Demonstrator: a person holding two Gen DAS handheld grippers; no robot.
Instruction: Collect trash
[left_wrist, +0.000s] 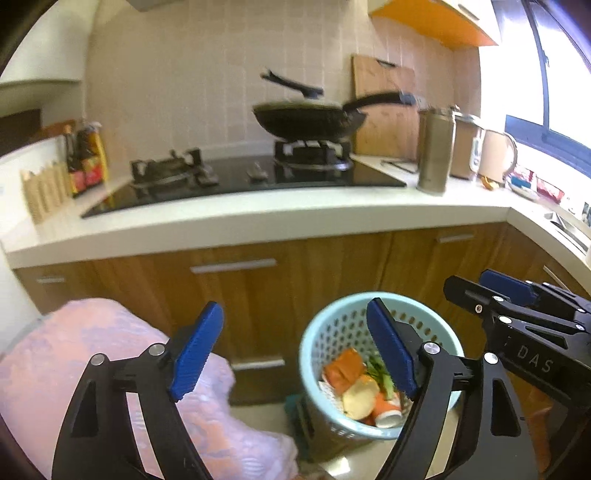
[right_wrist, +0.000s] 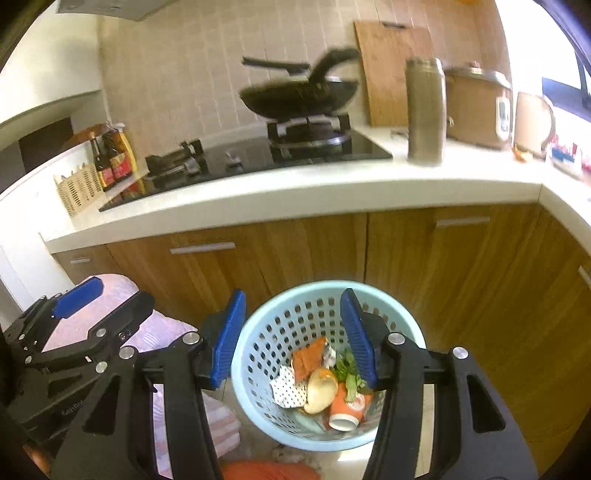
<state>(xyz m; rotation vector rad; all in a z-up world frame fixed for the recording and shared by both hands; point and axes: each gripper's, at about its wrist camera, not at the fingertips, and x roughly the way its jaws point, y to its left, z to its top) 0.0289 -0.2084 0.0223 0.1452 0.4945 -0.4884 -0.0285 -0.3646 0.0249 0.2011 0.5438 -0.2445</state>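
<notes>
A light blue perforated trash basket stands on the floor in front of the wooden cabinets. It holds an orange paper cup, peels, green scraps, an orange wrapper and dotted paper. My left gripper is open and empty, above and left of the basket. My right gripper is open and empty, directly over the basket; it also shows in the left wrist view. The left gripper shows at lower left in the right wrist view.
A pink bundle lies left of the basket. The white countertop carries a black hob with a wok, sauce bottles, a steel flask, a cutting board and a rice cooker.
</notes>
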